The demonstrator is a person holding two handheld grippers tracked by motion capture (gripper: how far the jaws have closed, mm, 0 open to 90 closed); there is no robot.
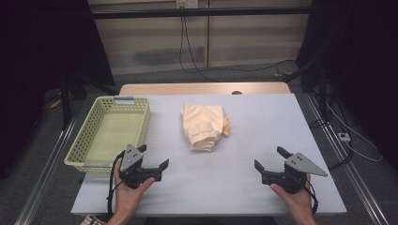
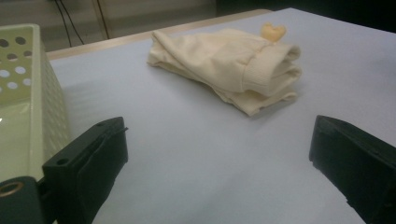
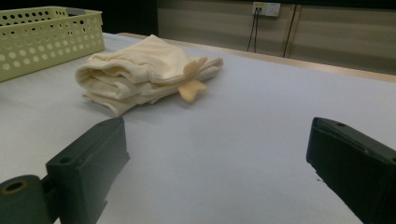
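Folded cream cloth (image 1: 204, 126) lies on the pale worktop (image 1: 244, 187), a soft bundle of several layers with a ribbed cuff-like band showing at its near end and a small yellowish tab (image 1: 226, 127) sticking out on its right side. Its long axis runs from the far edge of the worktop toward the person, the narrower bunched end nearest them, tilted slightly to the right.

Taking the cloth as the landmark and going left to right: a pale green perforated basket (image 1: 89, 136) stands to its left, well apart from it, its long side parallel to the cloth. Nearer the person and left of the cloth, the left hand-held gripper (image 1: 154, 157) sits just above the worktop by the basket's near corner, jaws spread wide with nothing between them; in the left gripper view the cloth (image 2: 229, 65) lies ahead of those jaws, apart from them. Right of the cloth and nearer the person, the right hand-held gripper (image 1: 268, 158) is likewise released, its jaws standing wide and empty; in the right gripper view the cloth (image 3: 144, 74) lies ahead and to the left, not touched.
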